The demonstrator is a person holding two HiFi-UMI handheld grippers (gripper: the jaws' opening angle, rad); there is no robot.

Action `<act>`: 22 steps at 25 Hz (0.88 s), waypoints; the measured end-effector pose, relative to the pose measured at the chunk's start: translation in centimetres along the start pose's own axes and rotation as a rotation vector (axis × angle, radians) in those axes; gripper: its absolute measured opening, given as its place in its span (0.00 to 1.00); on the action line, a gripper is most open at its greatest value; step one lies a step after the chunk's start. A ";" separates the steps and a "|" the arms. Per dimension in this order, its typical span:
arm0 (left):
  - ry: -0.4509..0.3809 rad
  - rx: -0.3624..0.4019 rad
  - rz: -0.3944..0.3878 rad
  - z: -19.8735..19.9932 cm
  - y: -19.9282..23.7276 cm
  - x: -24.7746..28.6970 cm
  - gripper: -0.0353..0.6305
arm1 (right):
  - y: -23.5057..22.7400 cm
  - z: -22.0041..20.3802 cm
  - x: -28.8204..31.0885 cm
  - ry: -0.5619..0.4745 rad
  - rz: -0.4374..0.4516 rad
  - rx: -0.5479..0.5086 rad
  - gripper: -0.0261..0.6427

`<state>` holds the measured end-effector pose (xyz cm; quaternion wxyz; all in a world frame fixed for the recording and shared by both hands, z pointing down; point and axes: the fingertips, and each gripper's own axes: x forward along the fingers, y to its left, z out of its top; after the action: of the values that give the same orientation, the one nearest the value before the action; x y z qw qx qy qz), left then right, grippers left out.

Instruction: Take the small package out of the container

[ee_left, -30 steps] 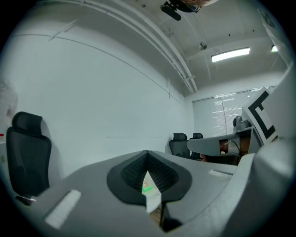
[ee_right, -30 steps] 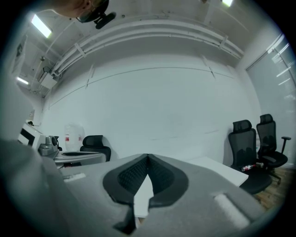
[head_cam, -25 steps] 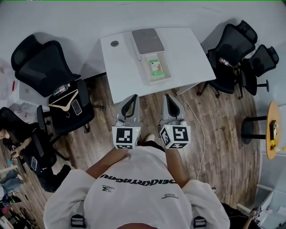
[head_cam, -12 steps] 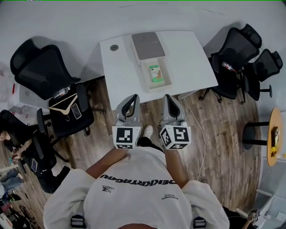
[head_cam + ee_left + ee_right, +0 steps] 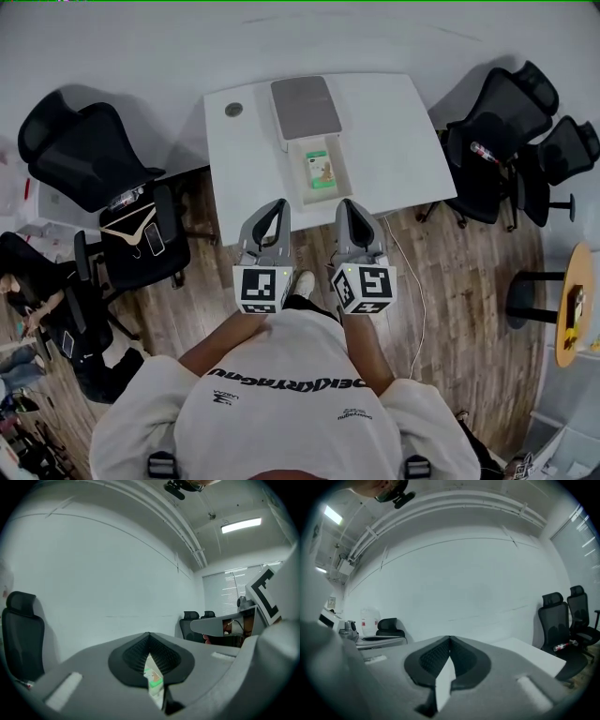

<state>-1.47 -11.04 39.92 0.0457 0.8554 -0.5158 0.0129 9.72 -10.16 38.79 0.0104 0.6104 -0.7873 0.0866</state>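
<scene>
A small green-and-white package lies in the open white container on the white table. The container's grey lid is folded back behind it. My left gripper and right gripper are held side by side at the table's near edge, just short of the container. Both are shut with nothing in them. In the left gripper view the package shows through the slit below the closed left gripper. The right gripper points level over the table.
Black office chairs stand left and right of the table. One chair carries a hanger and a phone. A small round disc lies on the table's far left corner. A cable runs across the wood floor. A round wooden side table is at far right.
Both grippers have moved forward together toward the table, and their tips now reach its near edge. The container sits closer to them. The jaws stayed shut.
</scene>
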 end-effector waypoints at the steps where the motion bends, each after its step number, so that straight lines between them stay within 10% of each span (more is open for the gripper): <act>1: 0.005 0.002 0.005 -0.1 -0.1 0.4 0.05 | -0.3 -0.1 0.3 0.005 0.004 0.004 0.04; 22: 0.058 0.014 0.083 -1.8 -1.0 5.7 0.05 | -4.9 -2.0 5.3 0.090 0.070 0.010 0.04</act>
<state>2.07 -15.42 42.04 0.0539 0.8328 -0.5492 0.0432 12.86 -16.13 42.00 0.0396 0.5781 -0.8064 0.1184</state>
